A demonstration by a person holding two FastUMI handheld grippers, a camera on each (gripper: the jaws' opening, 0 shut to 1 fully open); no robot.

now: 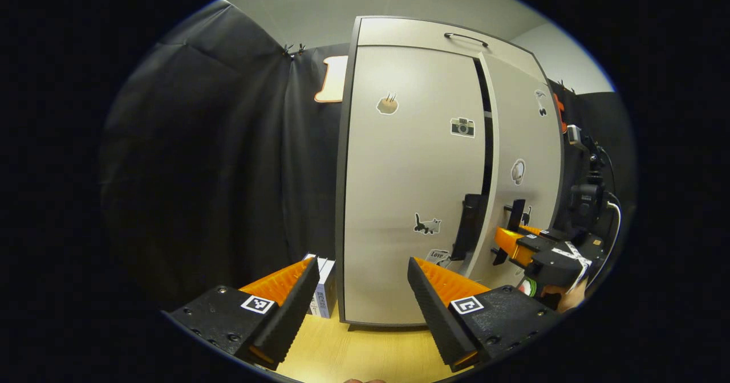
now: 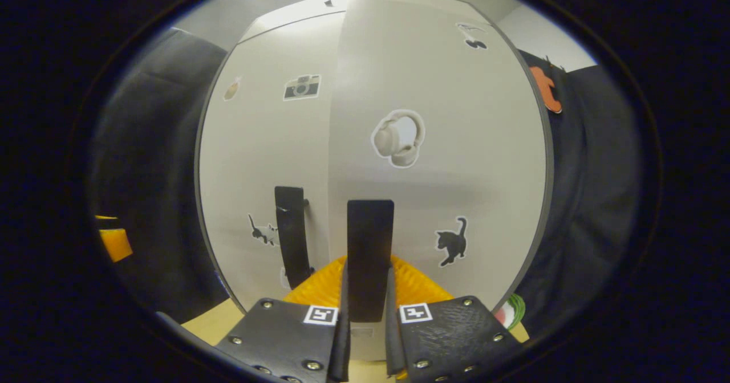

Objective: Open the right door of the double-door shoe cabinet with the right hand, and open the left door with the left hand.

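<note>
Laminate-faced cabinet (image 1: 410, 172) stands upright on wood floor (image 1: 353, 354), black cloth behind. Looks stiff, rigid panel stuff; doors should swing on side hinges w/ little effort, probably light but the smooth faces are slippery, so no grip on the flats, go by the handles only.

Left door (image 1: 413, 183): flush shut, stickers on face. Right door (image 2: 439, 161): front edge stands proud of left door, dark gap along the seam, so prob. already cracked open.

Right handle (image 2: 370, 257): dark upright bar near right door's inner edge, low down. Right gripper (image 2: 368, 314) is closed on it, both fingers pressing either side of the bar. Thin and hard, may slip if pull isn't along the door's arc.

Left handle (image 1: 470, 226): same kind of bar, just across the seam, on left door's inner edge. Left gripper (image 1: 362, 292) hangs well short of cabinet, fingers wide apart, nothing between. Best hold: mid-bar, squeeze across its narrow width.

Small box (image 1: 325, 286) sits on floor just left of cabinet base.
</note>
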